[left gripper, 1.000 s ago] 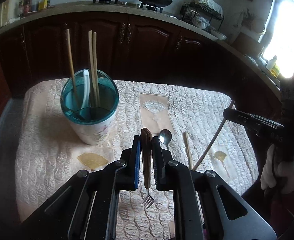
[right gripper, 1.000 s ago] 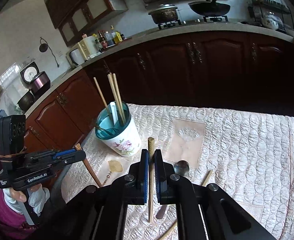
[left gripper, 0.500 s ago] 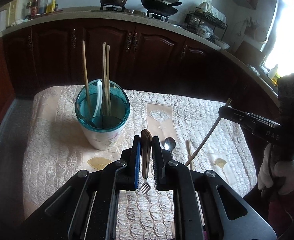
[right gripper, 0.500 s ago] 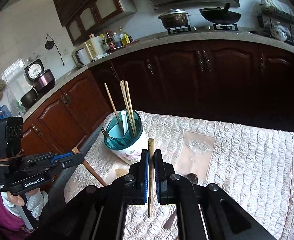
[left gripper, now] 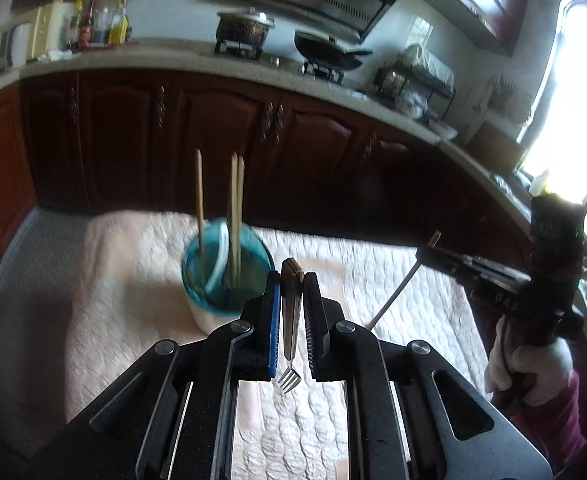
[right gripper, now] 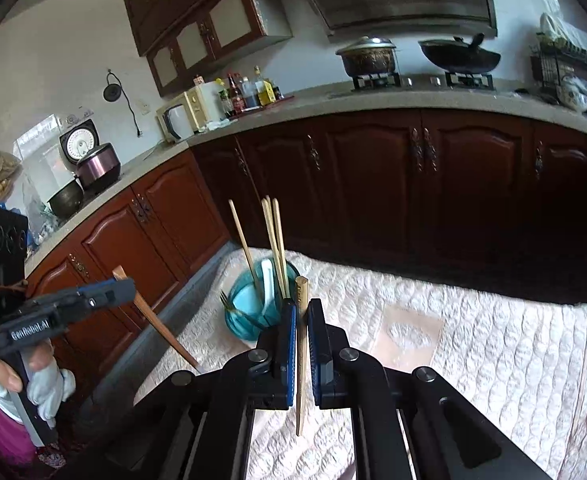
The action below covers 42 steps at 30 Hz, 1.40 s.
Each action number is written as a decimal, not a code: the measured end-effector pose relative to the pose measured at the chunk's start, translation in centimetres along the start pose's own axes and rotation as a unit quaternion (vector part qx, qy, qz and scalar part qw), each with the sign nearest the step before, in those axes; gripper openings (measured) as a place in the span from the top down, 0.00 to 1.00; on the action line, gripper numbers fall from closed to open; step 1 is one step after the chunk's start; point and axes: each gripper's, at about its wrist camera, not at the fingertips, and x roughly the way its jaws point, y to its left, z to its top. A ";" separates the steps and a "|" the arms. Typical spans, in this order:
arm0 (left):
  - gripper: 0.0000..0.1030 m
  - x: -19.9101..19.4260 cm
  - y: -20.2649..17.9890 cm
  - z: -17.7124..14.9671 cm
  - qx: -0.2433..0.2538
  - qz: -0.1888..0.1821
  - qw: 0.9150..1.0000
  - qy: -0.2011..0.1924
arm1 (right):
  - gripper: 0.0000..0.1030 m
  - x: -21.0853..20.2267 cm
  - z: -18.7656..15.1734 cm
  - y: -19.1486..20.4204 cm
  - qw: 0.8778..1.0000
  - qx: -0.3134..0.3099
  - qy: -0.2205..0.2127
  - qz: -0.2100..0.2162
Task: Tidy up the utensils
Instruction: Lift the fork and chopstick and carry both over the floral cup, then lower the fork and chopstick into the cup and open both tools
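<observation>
"GenRobot.AI" reads white on the side of the left gripper (right gripper: 123,292) at the lower left of the right wrist view; on the right gripper (left gripper: 423,254), seen at the right of the left wrist view, only letters like "DAS" show, blurred. The left gripper is clamped on one fork (left gripper: 289,320), wooden handle up, tines hanging low between the fingers. The right gripper pinches one chopstick (right gripper: 301,344), upright at frame centre. The teal-rimmed cup (left gripper: 197,276) stands on the quilted cloth (left gripper: 413,312) just beyond both, holding three chopsticks and one white utensil. Only the right wrist view shows a fork's tines at the cup's left rim, and a rice cooker (right gripper: 93,160) at the far left.
</observation>
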 end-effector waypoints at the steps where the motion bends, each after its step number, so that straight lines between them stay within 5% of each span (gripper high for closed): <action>1: 0.91 -0.4 0.1 0.7 0.000 0.001 1.000 -0.007 | 0.95 0.1 0.6 0.3 1.000 -0.005 -0.002 0.001; 8: 0.91 -1.5 1.0 4.7 -0.002 0.019 0.999 -0.048 | 0.95 0.8 4.4 1.6 0.999 -0.025 -0.024 0.005; 16: 0.91 1.7 3.6 7.4 -0.010 0.066 0.997 -0.050 | 0.95 4.2 8.4 2.8 0.999 -0.031 -0.032 0.007; 42: 0.91 9.7 8.1 6.8 -0.037 0.126 0.991 -0.022 | 0.95 11.5 10.6 3.0 0.998 -0.062 -0.006 0.010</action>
